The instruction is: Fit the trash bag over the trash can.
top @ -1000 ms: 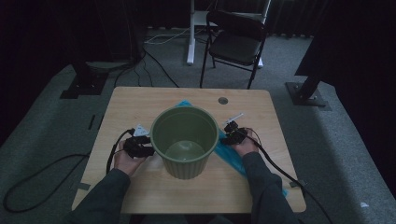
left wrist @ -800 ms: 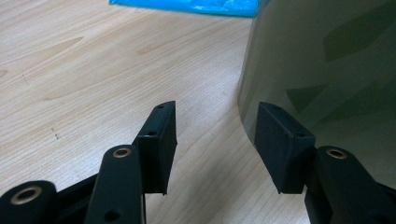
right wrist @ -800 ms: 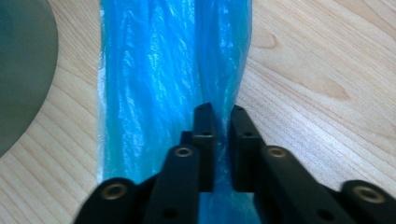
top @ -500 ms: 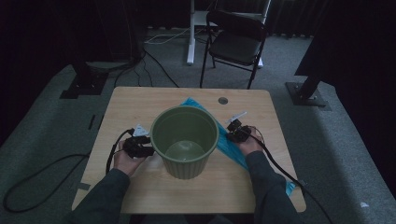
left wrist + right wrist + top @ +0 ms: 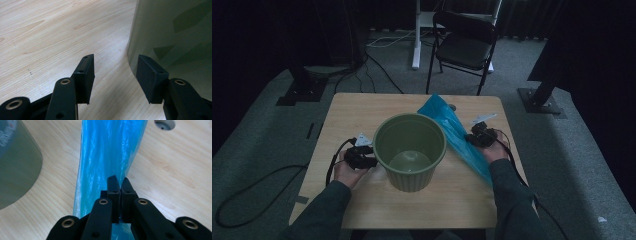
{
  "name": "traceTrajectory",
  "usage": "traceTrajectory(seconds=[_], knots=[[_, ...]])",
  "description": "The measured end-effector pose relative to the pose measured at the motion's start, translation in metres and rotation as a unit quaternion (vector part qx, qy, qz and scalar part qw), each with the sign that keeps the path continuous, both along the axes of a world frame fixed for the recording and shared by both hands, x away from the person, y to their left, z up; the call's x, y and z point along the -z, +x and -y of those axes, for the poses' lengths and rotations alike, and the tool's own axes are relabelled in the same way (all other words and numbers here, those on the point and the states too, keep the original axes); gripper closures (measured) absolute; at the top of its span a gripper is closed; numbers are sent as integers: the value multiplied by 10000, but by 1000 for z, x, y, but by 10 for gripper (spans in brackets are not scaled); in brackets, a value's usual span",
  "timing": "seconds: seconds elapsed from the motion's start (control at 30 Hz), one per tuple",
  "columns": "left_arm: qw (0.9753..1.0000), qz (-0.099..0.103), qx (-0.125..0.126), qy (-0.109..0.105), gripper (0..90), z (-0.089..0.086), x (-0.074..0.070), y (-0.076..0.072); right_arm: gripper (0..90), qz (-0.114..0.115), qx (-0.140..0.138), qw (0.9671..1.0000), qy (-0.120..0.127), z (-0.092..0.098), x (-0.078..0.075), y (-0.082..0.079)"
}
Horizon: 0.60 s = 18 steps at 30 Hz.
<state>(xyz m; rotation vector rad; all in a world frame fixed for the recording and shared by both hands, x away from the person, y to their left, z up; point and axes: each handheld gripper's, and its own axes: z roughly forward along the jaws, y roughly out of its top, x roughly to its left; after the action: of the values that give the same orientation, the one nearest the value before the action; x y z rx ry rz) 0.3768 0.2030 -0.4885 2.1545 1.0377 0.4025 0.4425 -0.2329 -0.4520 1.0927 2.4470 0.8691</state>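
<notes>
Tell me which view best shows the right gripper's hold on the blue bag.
The right gripper view: the right gripper has its jaws shut on a fold of the blue bag. The high view shows the bag's spread beside the green bin, but the pinch is too small.

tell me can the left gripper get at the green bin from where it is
Probably yes: the left gripper sits open on the table right beside the green bin, its wall just past one jaw, with nothing between them.
</notes>
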Motion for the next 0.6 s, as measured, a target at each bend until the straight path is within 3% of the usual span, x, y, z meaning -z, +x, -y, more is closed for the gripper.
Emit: traceTrajectory(seconds=[0.6], knots=[[10000,5,9,0,488,0,0,0,890,547,-308,9979,152,14,-55,-22]])
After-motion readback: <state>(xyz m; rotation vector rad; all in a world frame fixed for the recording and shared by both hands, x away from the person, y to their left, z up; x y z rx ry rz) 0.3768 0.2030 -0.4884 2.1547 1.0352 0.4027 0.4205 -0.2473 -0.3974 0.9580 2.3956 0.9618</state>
